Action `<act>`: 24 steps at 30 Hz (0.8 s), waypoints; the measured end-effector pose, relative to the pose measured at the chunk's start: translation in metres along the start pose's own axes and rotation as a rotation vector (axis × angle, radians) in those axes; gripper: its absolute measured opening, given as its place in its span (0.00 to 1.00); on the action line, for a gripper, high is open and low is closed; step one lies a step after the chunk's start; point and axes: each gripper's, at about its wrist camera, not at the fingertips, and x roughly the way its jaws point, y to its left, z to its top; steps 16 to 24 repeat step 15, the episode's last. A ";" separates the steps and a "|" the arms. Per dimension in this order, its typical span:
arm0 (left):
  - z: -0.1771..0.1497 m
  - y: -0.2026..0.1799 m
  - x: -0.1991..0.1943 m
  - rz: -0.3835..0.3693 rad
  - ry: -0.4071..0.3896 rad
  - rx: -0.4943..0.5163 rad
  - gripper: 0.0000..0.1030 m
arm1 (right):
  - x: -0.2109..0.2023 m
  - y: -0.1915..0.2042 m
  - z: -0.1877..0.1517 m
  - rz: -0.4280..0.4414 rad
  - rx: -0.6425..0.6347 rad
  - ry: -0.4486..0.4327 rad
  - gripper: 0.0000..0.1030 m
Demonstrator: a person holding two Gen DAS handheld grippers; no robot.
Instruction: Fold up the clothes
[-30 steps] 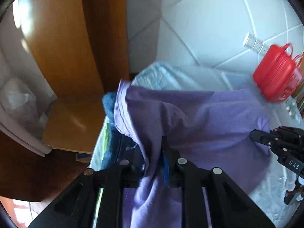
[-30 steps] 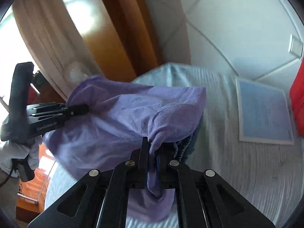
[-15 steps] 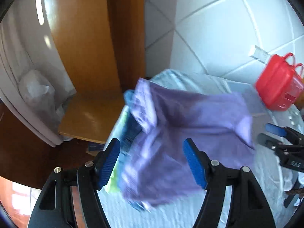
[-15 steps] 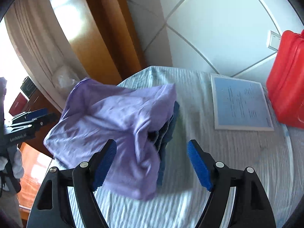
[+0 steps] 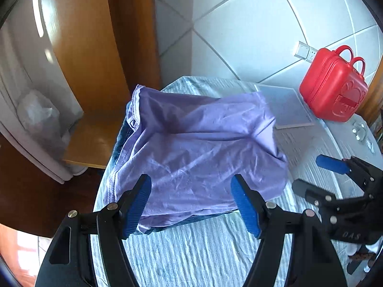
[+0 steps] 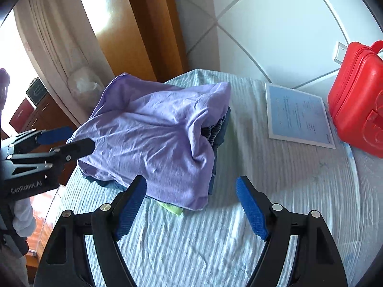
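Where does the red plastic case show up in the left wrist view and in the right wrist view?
Left wrist view: the red case stands upper right, on the striped cloth, right of the flat blue-grey sheet.
Right wrist view: the same case is at the right edge, partly cut off, again right of the sheet.
Shared landmark: the purple garment lying left of the sheet in both views.

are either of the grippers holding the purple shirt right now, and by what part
Nothing is held. The left gripper is open; the right gripper is opening with nothing between its fingers. The purple shirt lies loose on the clothes pile.
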 end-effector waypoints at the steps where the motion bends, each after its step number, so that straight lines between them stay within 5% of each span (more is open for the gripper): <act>1: 0.000 0.000 0.000 -0.001 0.000 -0.003 0.68 | 0.001 0.001 -0.002 -0.002 -0.002 0.003 0.85; 7: -0.001 -0.002 -0.005 -0.006 0.004 -0.001 0.68 | 0.001 0.006 -0.005 0.017 -0.004 0.000 1.00; 24: -0.002 0.001 -0.003 0.000 0.005 -0.018 0.68 | 0.007 0.018 -0.005 0.018 -0.033 0.024 1.00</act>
